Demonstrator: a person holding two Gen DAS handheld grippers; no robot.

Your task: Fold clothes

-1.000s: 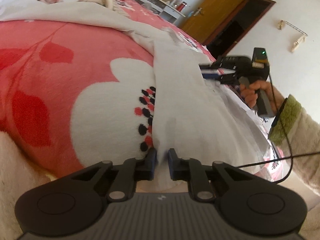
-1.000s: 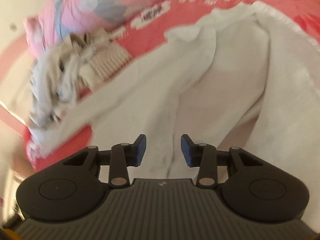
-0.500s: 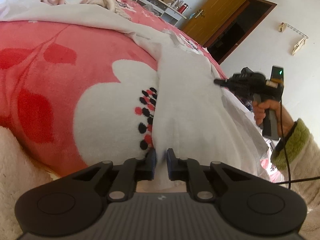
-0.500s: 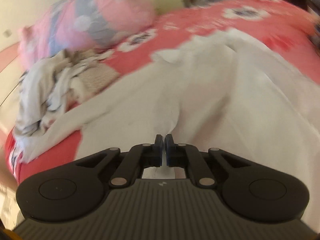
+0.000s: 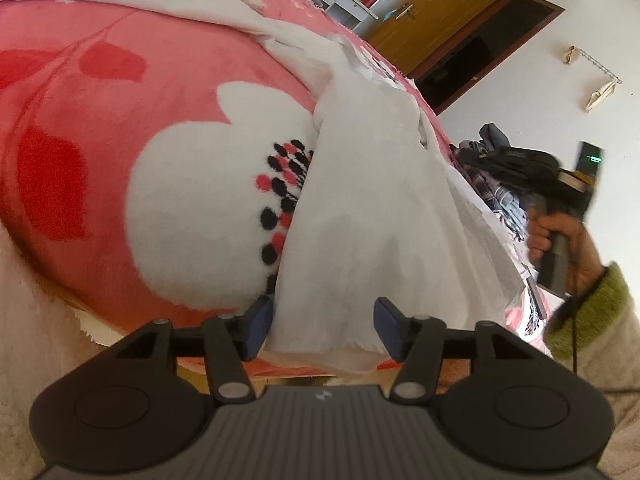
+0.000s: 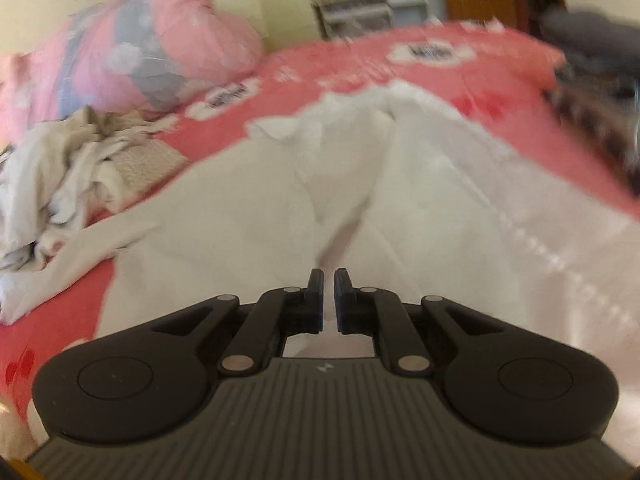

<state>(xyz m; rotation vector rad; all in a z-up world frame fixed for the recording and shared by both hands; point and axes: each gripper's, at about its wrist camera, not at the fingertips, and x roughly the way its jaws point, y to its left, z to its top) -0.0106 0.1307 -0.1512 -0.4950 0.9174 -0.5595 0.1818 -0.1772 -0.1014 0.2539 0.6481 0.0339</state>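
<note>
One white garment (image 5: 372, 208) lies spread over one pink flowered blanket (image 5: 120, 128), its hem between the left gripper (image 5: 322, 330), whose jaws are opening off it. The right gripper (image 6: 328, 300) is pinched nearly together on a fold. One clothes pile (image 6: 76, 160) sits far left.

Left matte black plastic two-finger gripper (image 5: 322, 326) filling lower frame: ribbed grey deck, round side discs, silver pivot screws, dark blue finger pads (image 5: 258, 320). Right black gripper (image 6: 329, 300) looking identical, small white logo on deck. Right edge: fuzzy cream sleeve with olive-green knit cuff (image 5: 588, 312), thin black cable trailing.
</note>
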